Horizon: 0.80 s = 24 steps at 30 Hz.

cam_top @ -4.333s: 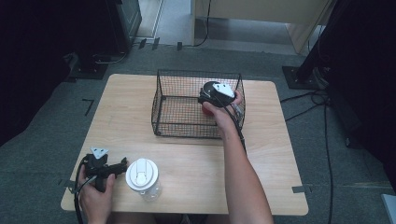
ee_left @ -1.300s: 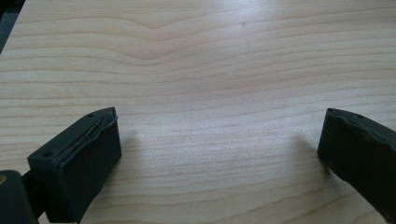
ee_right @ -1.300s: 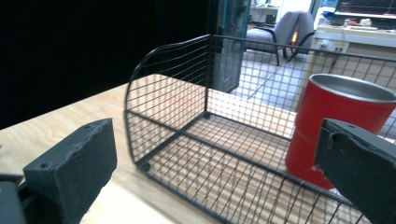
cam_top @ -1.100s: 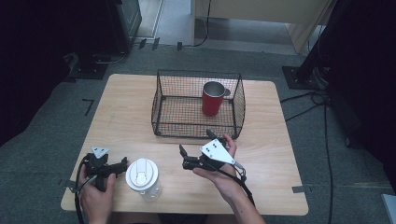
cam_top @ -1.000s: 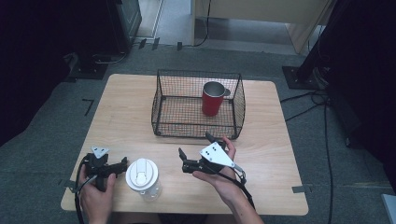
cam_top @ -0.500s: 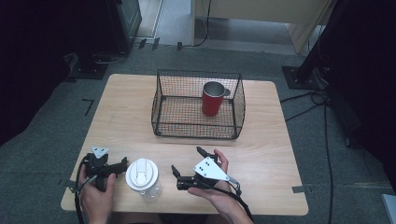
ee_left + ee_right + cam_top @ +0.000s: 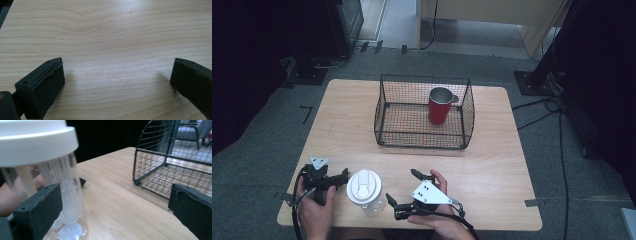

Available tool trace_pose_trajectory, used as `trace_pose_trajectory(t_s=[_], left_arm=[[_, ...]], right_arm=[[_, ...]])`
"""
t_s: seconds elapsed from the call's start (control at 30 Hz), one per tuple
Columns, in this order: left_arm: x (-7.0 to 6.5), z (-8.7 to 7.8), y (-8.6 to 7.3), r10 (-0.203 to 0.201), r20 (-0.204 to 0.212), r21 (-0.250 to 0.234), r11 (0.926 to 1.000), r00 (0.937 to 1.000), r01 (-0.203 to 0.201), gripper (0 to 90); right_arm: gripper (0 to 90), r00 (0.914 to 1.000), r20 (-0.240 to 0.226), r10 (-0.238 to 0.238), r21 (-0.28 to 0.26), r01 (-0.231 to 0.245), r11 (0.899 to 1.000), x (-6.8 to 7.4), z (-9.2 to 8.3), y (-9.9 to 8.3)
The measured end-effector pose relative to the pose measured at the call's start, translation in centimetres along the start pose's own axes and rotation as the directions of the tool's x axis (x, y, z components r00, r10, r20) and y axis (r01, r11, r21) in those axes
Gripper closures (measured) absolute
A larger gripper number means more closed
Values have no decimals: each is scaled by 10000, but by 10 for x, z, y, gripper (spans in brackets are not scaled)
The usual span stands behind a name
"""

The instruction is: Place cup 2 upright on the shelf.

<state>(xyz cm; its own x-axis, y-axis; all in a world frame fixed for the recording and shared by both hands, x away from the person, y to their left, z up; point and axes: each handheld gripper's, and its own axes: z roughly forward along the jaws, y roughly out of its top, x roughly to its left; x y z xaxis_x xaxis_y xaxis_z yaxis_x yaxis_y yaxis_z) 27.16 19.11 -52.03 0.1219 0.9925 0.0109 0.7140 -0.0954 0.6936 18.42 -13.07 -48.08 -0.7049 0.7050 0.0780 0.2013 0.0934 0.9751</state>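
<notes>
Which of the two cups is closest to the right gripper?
The clear cup with the white lid, standing on the table just left of the open right gripper. The red cup stands far off inside the wire basket.

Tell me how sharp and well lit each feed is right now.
High view: evenly lit table, dark surroundings. Left gripper view: soft glare on the wood, fingers slightly blurred. Right gripper view: clear tumbler close up and soft, basket sharper, background black.

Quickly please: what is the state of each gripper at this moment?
Left gripper: open, holding nothing, above the bare table.
Right gripper: open, holding nothing, jaws spread next to the clear tumbler with white lid.
</notes>
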Motion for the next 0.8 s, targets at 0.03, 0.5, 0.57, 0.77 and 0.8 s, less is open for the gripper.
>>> trace_pose_trajectory(t_s=[0.03, 0.5, 0.57, 0.77, 0.8], left_arm=[[0, 0, 0, -7, 0, 1, 10000, 10000, 7, 0], [0, 0, 0, 2, 0, 0, 10000, 10000, -2, 0], [0, 0, 0, -3, 2, -1, 10000, 10000, 3, 0], [0, 0, 0, 0, -1, -1, 10000, 10000, 0, 0], [0, 0, 0, -1, 0, 0, 10000, 10000, 1, 0]], right_arm=[[0, 10000, -79, 8, 8, -8, 10000, 2, 0, 0], [0, 9961, -875, -74, 36, 77, 10000, 21, 5, 1], [0, 9955, -946, -60, 55, 66, 10000, 24, 6, 2], [0, 9942, -1075, -10, 12, 11, 10000, 29, 11, 3], [0, 9942, -1075, -10, 12, 11, 10000, 29, 11, 3]])
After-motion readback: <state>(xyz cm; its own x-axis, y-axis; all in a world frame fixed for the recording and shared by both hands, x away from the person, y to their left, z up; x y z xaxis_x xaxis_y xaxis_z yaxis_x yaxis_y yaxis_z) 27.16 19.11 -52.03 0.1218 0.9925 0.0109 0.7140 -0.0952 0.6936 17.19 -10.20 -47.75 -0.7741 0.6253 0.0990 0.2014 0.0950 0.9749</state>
